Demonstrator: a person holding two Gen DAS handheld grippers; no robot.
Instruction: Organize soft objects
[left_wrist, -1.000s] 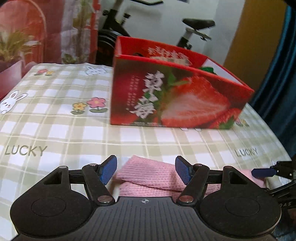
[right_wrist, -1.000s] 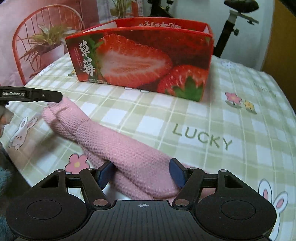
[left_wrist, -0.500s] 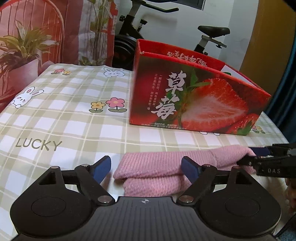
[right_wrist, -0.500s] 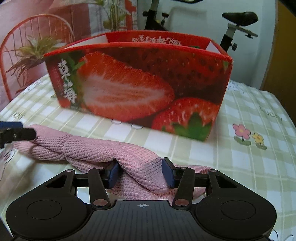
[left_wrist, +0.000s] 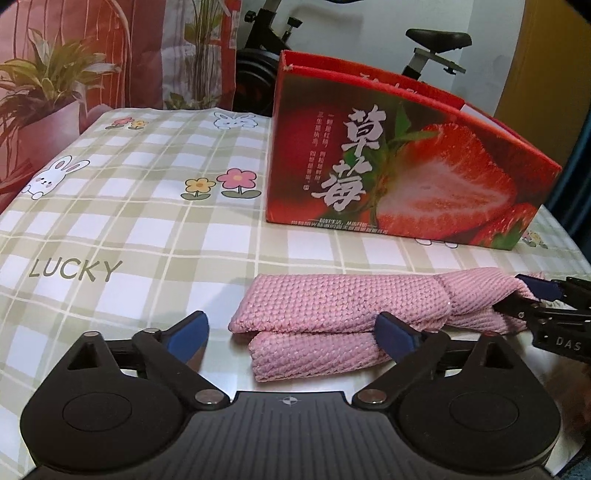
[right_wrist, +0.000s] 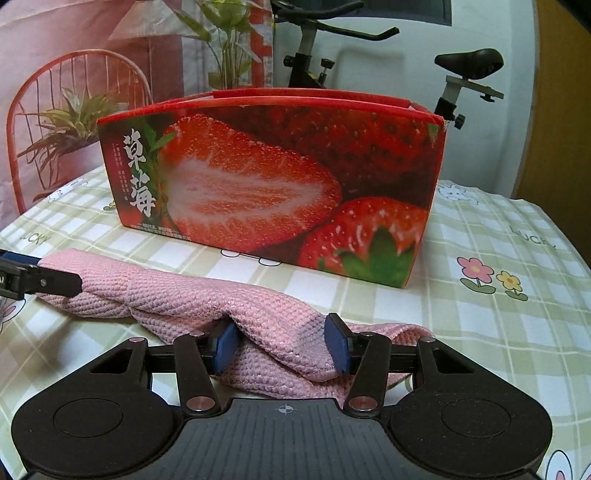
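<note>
The table (left_wrist: 110, 236) under me is the biggest thing here, covered in a smooth checked cloth of pale green and white, printed with rabbits, flowers and the word LUCKY. To my left it lies bare and wide, open room right out to its rounded edge; on my right the cloth curves off close by.

The strawberry box (right_wrist: 266, 184) stands upright toward the back, glossy red cardboard with straight walls, sharp corners and an open top. A strip of bare cloth separates its front wall from the towel.

The pink towel (left_wrist: 343, 314), a coarse waffle-like knit, lies folded into a long soft band in front of the box, near my edge of the table, its layers stacked and its ends blunt.

My left gripper (left_wrist: 291, 334) has just been opening: its jaws stand wide, the left pad off the towel over bare cloth, the right pad at the towel's near fold without pressing it.

My right gripper (right_wrist: 282, 341) is clenched on the towel's other end, the knit bunched up between the blue pads (right_wrist: 338, 343).
</note>
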